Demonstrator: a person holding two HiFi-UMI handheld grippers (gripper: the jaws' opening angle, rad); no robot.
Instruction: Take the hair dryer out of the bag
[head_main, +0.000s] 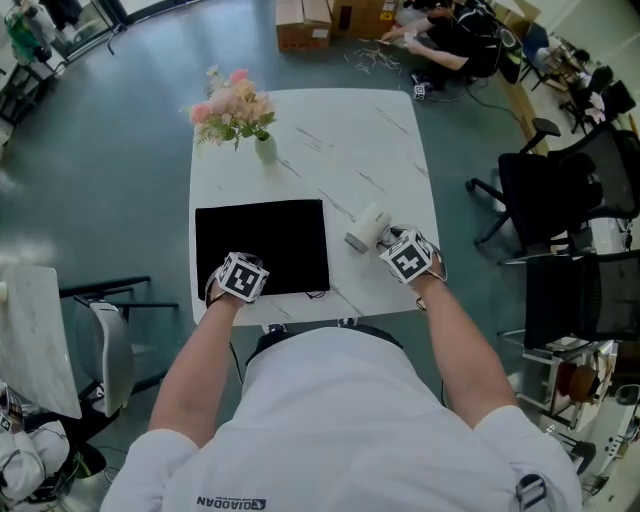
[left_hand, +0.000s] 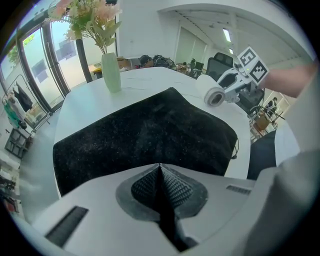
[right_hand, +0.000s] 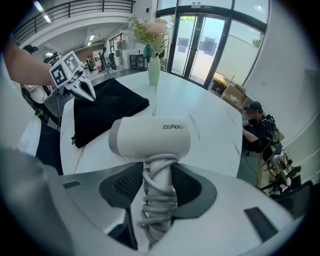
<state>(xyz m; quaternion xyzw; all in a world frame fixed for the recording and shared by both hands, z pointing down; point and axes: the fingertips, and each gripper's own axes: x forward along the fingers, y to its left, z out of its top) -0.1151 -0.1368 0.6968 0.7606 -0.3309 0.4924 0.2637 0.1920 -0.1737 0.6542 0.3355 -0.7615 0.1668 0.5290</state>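
Note:
The white hair dryer (head_main: 367, 228) is out of the black bag (head_main: 262, 245) and sits over the white table (head_main: 340, 140), just right of the bag. My right gripper (head_main: 398, 248) is shut on its cord-wrapped handle; in the right gripper view the handle (right_hand: 159, 185) stands between the pads and the barrel (right_hand: 150, 137) points left. The bag lies flat. My left gripper (head_main: 241, 272) is shut at the bag's near left edge; in the left gripper view its pads (left_hand: 161, 172) meet with the bag (left_hand: 150, 135) just beyond. Whether cloth is pinched I cannot tell.
A green vase of pink flowers (head_main: 262, 148) stands at the table's far left. Black office chairs (head_main: 545, 195) stand to the right, a grey chair (head_main: 110, 345) to the near left. Cardboard boxes (head_main: 303, 25) and a seated person (head_main: 445, 40) are on the floor beyond.

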